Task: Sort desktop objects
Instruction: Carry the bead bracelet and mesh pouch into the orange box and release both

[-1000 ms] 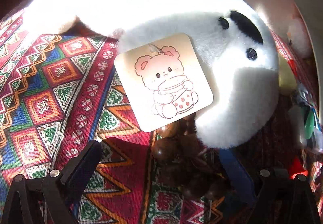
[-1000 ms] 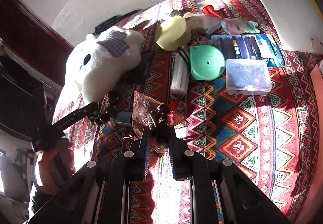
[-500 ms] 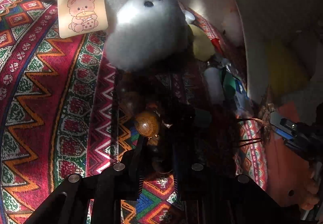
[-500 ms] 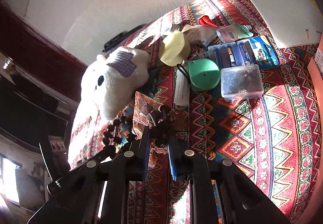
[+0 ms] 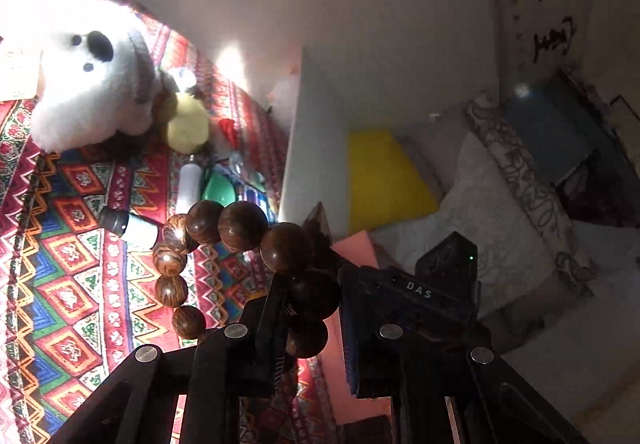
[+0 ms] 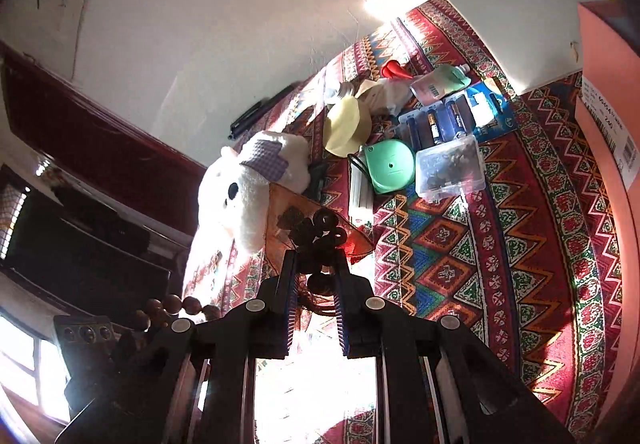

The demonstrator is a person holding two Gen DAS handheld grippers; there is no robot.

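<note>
- The left tool (image 5: pixel 308 308) is closed on a bracelet of large brown wooden beads (image 5: pixel 224 244); one dark bead is pinched between the jaws and the rest of the loop hangs out to the side, lifted clear of the counter covered in a red patterned woven cloth (image 5: pixel 72 284).
- The right tool (image 6: pixel 316 276) is narrowed on a small sheer orange-brown pouch with dark beads at its mouth (image 6: pixel 316 232), also raised above the cloth.
- Both are judged to be held aloft together so that the bracelet can go into the pouch, or so that both can be carried to one sorting place; which of the two cannot be told.
- Toward the counter's far edge by the wall, a white plush toy with a checked purple ear (image 6: pixel 256 187) lies on its side.
- Grouped just beside it are a pale yellow round pad (image 6: pixel 346 127), a mint-green rounded case (image 6: pixel 390 165), a clear plastic box of small dark parts (image 6: pixel 450 169) and a blue blister pack of batteries (image 6: pixel 456 117), apparently not yet sorted.
- A pink cardboard box (image 6: pixel 604 91) stands at the counter's right edge, probably the receptacle; its white barcode label is too small to read.
- The letters "DAS" are read on the body of the other tool in the left wrist view.
- Black brush-written characters hang on the wall.
</note>
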